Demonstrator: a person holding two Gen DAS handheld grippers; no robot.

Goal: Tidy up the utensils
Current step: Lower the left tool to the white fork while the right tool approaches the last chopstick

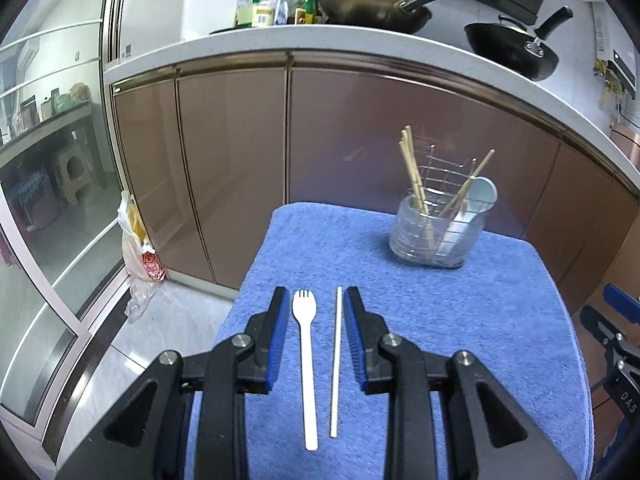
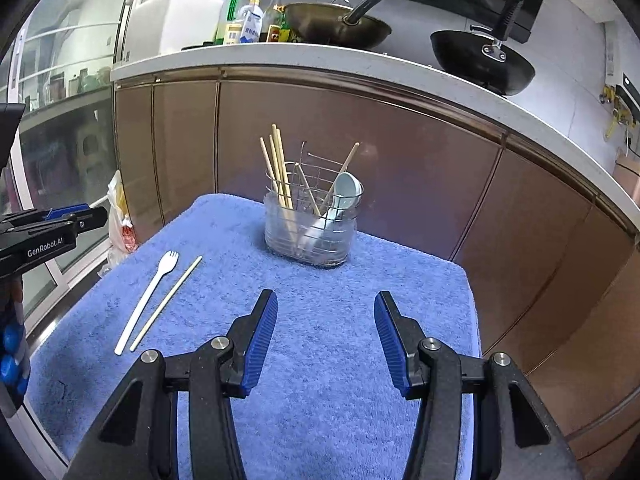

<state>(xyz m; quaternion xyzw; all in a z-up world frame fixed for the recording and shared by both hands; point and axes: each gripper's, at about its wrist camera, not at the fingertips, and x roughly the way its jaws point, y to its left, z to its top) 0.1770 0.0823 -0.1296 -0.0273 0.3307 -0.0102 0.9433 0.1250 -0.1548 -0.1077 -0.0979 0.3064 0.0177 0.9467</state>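
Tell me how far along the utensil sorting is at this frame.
Mostly done, it seems: several chopsticks and a pale spoon already stand in the caddy. Nothing is in hand; the left gripper is open over the white fork and a lone chopstick on the blue towel, and the right gripper is open and empty. Those two remain.

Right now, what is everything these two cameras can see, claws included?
fork: one, white, flat on the towel, between the left claw's fingers
loose chopstick: one, pale, beside the fork
utensil holder: one, clear with wire rack, far end of the towel
chopsticks in holder: several, wooden, upright
spoon: one, pale blue, in the holder
towel: one, blue, under everything
woks: two, bronze and black, on the counter
bottles: several, on the counter
plastic bag: one, on the floor
left claw: open
right claw: open
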